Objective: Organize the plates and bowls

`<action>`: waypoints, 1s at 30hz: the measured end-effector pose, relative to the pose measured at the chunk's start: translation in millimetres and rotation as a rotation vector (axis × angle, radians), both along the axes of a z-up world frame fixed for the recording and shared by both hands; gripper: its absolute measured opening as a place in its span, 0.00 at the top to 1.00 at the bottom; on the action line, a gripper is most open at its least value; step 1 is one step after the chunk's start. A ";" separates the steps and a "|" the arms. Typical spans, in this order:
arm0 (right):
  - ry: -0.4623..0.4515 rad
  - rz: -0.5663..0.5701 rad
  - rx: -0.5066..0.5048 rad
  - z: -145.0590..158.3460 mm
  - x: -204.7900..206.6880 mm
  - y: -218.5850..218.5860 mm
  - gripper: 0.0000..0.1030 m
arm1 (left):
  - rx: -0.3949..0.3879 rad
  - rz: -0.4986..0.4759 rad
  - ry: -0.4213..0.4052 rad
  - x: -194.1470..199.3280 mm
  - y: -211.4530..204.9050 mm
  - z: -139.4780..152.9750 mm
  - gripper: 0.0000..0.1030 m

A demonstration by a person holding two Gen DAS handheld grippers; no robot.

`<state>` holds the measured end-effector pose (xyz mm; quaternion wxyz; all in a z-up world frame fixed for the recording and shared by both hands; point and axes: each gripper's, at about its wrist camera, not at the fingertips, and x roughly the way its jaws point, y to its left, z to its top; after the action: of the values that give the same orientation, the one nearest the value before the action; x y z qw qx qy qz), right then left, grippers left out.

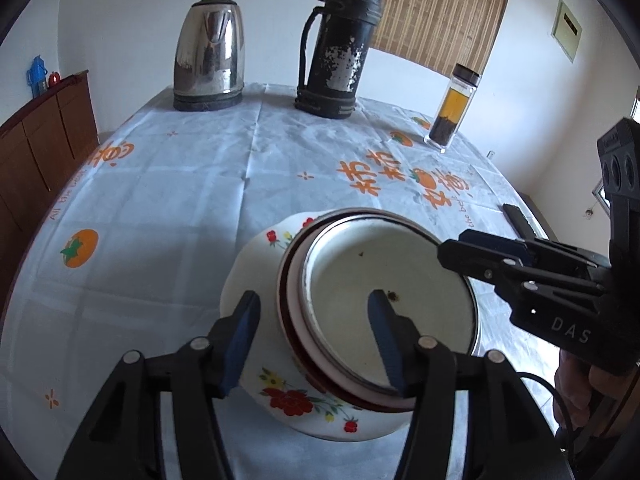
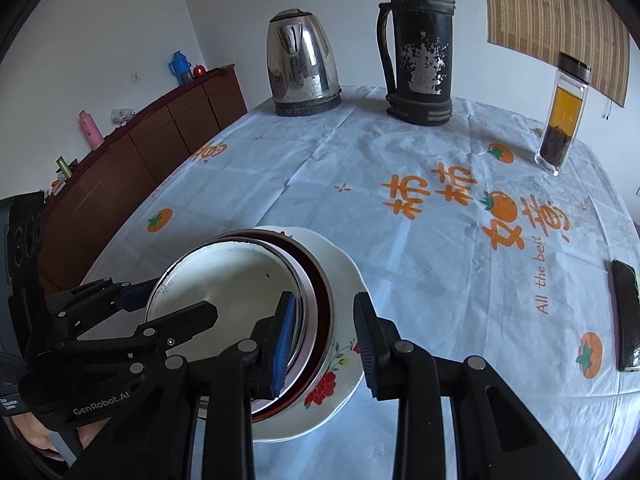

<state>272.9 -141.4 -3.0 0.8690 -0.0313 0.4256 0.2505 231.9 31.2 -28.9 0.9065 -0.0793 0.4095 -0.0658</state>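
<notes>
A white enamel bowl (image 1: 360, 280) (image 2: 232, 280) sits nested in a red-rimmed bowl (image 1: 281, 280) (image 2: 325, 300) on a white flowered plate (image 1: 256, 264) (image 2: 340, 260). The stack rests on the tablecloth. My left gripper (image 1: 314, 320) (image 2: 176, 300) straddles the stack's left rims with its jaws wide open: one pad is inside the enamel bowl, the other above the plate's rim, and neither presses. My right gripper (image 2: 324, 340) (image 1: 452, 246) straddles the right rims. Its inner pad lies against the enamel bowl's wall and its outer pad against the plate's edge, clamping the stack.
A steel kettle (image 1: 210, 52) and a worn black thermos flask (image 1: 340, 44) stand at the table's far side. A glass tea bottle (image 1: 454, 108) stands far right. A black phone (image 2: 626, 316) lies near the right edge. A wooden sideboard (image 2: 140, 152) runs along the left wall.
</notes>
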 end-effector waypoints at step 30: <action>-0.689 -0.291 0.061 15.6 -62.8 -34.3 0.40 | 0.165 0.115 -0.362 -4.6 -1.4 14.3 0.28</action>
<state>210.0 -175.8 12.6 0.9883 -0.0271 0.1005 0.1116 227.3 29.8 -14.6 0.9709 -0.0146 0.2388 0.0065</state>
